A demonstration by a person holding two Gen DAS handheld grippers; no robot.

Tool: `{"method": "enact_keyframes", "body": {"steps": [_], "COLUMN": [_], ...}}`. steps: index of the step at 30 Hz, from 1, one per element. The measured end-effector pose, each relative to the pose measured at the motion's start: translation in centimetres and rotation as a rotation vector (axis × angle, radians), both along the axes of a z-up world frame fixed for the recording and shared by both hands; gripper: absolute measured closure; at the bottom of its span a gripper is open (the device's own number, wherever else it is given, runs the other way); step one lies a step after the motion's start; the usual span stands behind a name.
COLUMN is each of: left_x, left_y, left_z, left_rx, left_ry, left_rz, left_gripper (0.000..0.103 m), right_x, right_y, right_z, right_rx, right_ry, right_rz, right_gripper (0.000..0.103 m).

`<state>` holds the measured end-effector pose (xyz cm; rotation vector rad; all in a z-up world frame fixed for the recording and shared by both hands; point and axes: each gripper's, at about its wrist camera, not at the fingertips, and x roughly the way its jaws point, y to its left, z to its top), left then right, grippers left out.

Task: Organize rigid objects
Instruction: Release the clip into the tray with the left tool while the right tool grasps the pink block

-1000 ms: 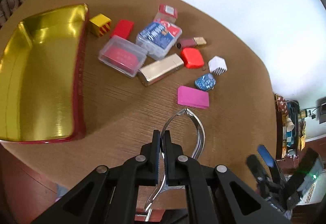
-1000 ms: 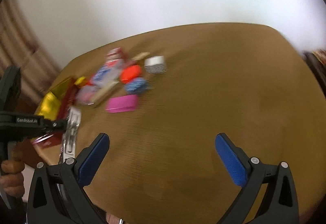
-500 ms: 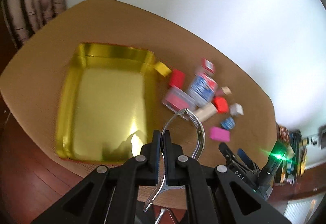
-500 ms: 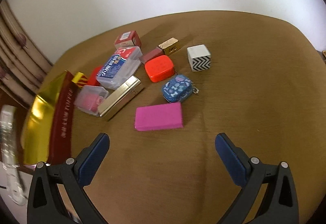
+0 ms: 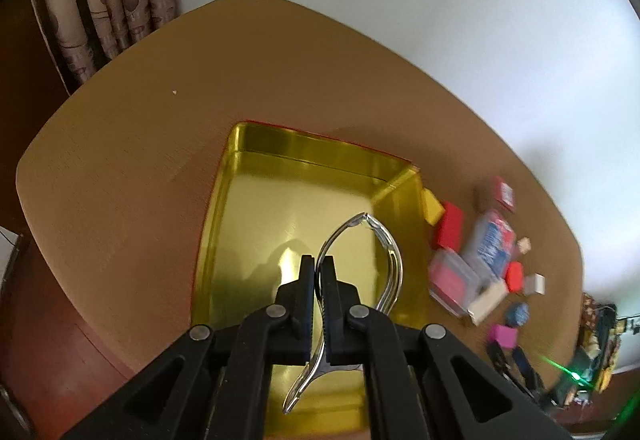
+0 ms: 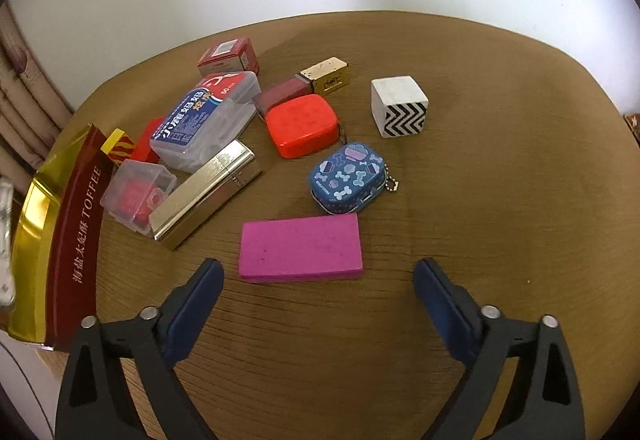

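Our left gripper (image 5: pixel 318 268), fingers clenched on the metal nipper (image 5: pixel 384 252), has swung from the clutter to above the gold tin (image 5: pixel 256 224), ready to drop it in. Our right gripper (image 6: pixel 318 280) has come down over the pink block (image 6: pixel 300 248), and its fingers, released and touching nothing, have just been narrowing.

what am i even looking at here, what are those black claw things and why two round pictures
Those are two hand-held grippers, each carried by a person, not a robot arm. Each has a fisheye camera looking along its fingers, hence two round pictures.

The left view shows the left hand-held gripper shut on a silver metal tool over a gold tin tray.

The right view shows the right hand-held gripper open, its jaws just closing a little with nothing between them yet, near a pink block on the brown table. Also lying there: a blue pouch, an orange-red case, a zigzag cube, a gold box and a clear labelled box.
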<state>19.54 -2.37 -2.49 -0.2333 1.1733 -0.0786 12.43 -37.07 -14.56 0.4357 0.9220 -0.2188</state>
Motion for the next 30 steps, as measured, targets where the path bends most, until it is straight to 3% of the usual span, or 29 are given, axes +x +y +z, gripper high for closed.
{"method": "enact_keyframes", "body": {"steps": [3,4,10,14,19,23,30], "left_x": [1.7,2.3,5.2,5.4,2.7,-1.9,-8.3], "left_y": [0.1,0.2,0.1,0.5,1.3,2.3,4.4], "left_z": [-1.2,-1.4,-2.8,-2.1,0.2,2.1,0.6], "left_rx": [0.034,0.049,0.091,0.129,0.064,0.024,0.06], "left_ry": [-0.001,-0.007,-0.026,-0.088,-0.159,-0.212,-0.155], "left_rz": [0.011,0.016,-0.017,-0.014,-0.023,-0.032,0.025], "left_gripper": [0.1,0.1,0.096,0.095,0.095,0.091,0.087], "right_x": [-0.2,-0.2,-0.6,-1.0,-2.6,-4.2,-2.3], "right_y": [-0.1,-0.1,0.3,0.2,0.3,0.8,5.8], "right_z": [0.1,0.1,0.2,0.5,1.3,3.6,10.4], "right_rx": [-0.035,-0.037,-0.036,-0.015,0.024,0.039,0.097], "right_ry": [0.007,0.007,0.003,-0.007,-0.017,-0.062,-0.19], "right_rz": [-0.001,-0.003,0.001,0.005,0.013,0.041,0.238], "right_gripper": [0.042,0.045,0.045,0.045,0.045,0.046,0.045]}}
